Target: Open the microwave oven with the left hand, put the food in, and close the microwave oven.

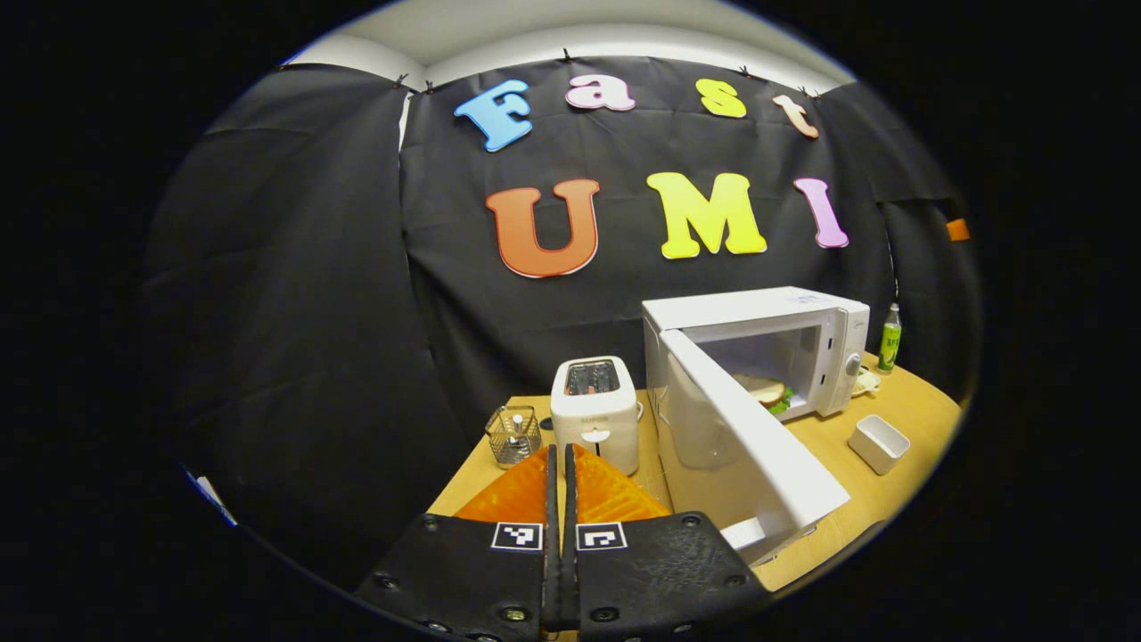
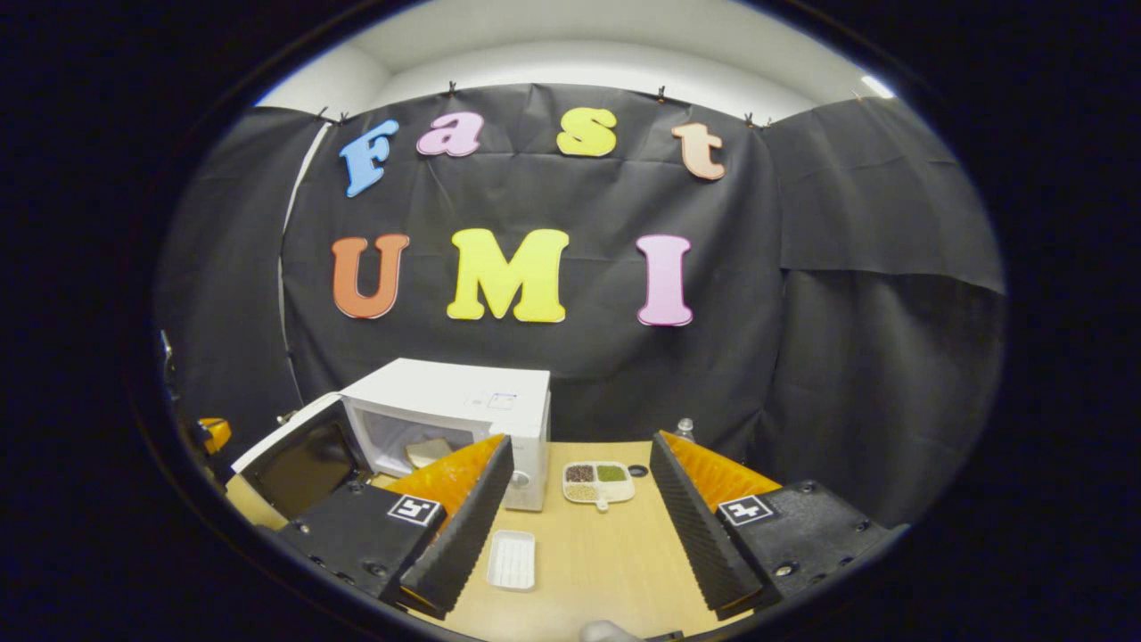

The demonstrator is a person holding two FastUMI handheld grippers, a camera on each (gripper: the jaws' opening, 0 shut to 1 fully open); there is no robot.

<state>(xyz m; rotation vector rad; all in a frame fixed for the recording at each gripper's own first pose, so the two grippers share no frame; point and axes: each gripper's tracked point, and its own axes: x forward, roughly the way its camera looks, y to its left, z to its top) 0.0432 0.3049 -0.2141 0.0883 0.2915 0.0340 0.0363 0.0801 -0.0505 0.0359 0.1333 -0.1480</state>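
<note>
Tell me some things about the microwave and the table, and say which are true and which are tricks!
1. The microwave door is open. True.
2. The food is inside the microwave. True.
3. The left gripper is open wide. False: its fingers are closed together, holding nothing.
4. The right gripper is squeezing the white tray. False: it is open, and the tray lies on the table between its fingers, untouched.
5. A toaster stands beside the microwave. True.
</note>
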